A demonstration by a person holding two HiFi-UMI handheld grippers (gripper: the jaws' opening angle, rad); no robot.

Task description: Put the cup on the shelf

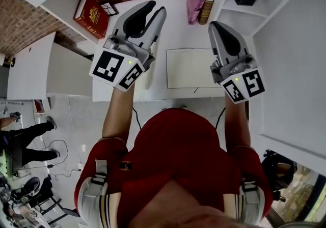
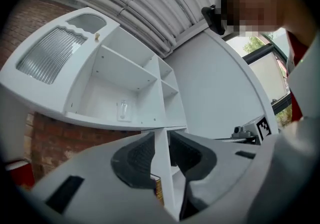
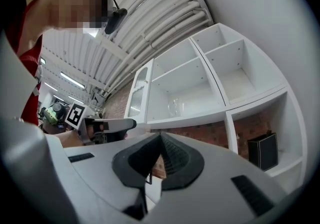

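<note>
Showing left gripper point(image 2: 161, 138) spread, empty | right gripper point(image 3: 160, 138) pressed together | cup point(image 2: 123, 109) faint on shelf point(image 2: 95, 117)

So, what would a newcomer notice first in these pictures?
First the two grippers held over a white desk: the left gripper with jaws open and empty, the right gripper shut. Next comes the red book to their left, then a clear cup alone in the white shelf.

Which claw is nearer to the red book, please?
Left. The left claw hovers just right of the red book; the right claw is farther right, past the pink book.
</note>
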